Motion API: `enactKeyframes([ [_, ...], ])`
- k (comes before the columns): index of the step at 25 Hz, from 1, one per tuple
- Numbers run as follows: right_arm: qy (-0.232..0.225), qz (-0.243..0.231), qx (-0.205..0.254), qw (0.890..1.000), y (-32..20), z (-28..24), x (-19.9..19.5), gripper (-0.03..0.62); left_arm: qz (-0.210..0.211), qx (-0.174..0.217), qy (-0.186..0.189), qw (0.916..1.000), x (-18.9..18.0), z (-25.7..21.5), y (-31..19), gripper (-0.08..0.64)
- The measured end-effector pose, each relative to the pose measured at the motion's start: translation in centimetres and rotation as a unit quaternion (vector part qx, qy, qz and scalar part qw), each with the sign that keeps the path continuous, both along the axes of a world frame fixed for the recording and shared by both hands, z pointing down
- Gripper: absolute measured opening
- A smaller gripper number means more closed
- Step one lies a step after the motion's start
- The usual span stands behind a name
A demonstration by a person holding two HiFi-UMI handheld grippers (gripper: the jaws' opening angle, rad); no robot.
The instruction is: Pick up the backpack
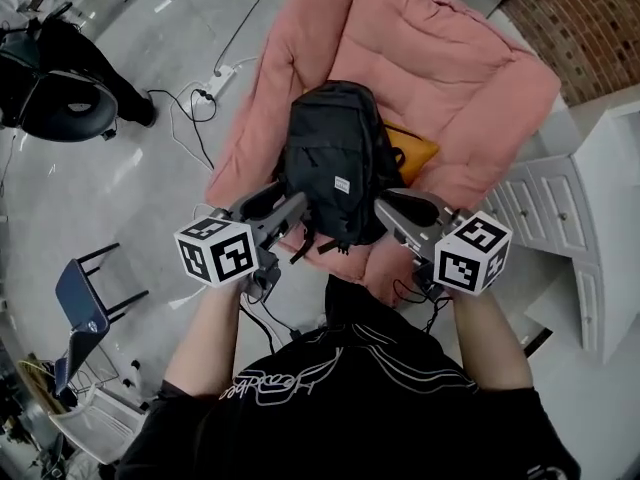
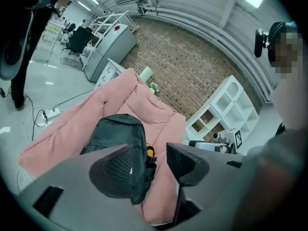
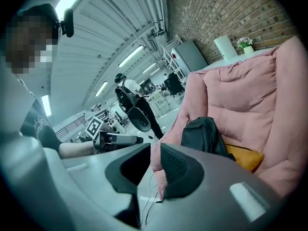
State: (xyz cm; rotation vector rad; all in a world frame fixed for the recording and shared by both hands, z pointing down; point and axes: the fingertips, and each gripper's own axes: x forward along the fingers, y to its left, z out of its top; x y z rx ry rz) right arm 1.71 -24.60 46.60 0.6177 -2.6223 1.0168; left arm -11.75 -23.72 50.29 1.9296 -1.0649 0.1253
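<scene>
Black backpack (image 1: 335, 163) sits upright on the pink padded chair (image 1: 450, 78), leaning against its back, front pocket facing you. A yellow cushion (image 1: 415, 150) pokes out from behind its right side.

Your left tool (image 1: 290, 200) is at the bag's lower left edge and your right tool (image 1: 392, 206) is at its lower right edge, so the two flank the bottom of the bag. I can't tell from the head view whether either tip touches the fabric.

Left gripper view: left tool (image 2: 151, 160) has its jaws well apart with nothing pressed between the pads. The backpack (image 2: 120, 143) lies beyond them, partly behind the left-hand jaw.

Right gripper view: right tool (image 3: 155, 160) is narrow, with only a slim gap and nothing in it. The backpack (image 3: 204, 136) is ahead and off to the right of the jaws, and the chair's pink edge shows through the gap.

Surroundings: a white cabinet (image 1: 575, 208) stands right of the chair, and a power strip (image 1: 215, 83) lies on the floor (image 1: 150, 188) to its left.
</scene>
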Motion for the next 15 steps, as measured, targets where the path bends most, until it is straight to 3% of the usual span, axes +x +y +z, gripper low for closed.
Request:
enactKeyframes([
  [4, 0.012, -0.005, -0.019, 1.000, -1.5, 2.7, 0.0, 0.081, -0.029, -0.040, 0.017, 0.9986, -1.2, 3.4, -2.2, 0.235],
  [8, 0.044, -0.005, -0.029, 0.999, -2.9, 5.7, 0.5, 0.139, -0.039, -0.054, 0.022, 0.9976, -1.9, 6.9, -4.3, 0.279],
  [12, 0.085, -0.009, -0.034, 0.996, -4.5, 9.3, 1.1, 0.166, -0.034, -0.059, 0.002, 0.9976, -2.8, 11.1, -6.0, 0.319],
  [15, 0.124, -0.015, -0.031, 0.992, -5.5, 12.0, 1.5, 0.199, -0.017, -0.089, -0.024, 0.9956, -3.0, 14.5, -6.8, 0.335],
])
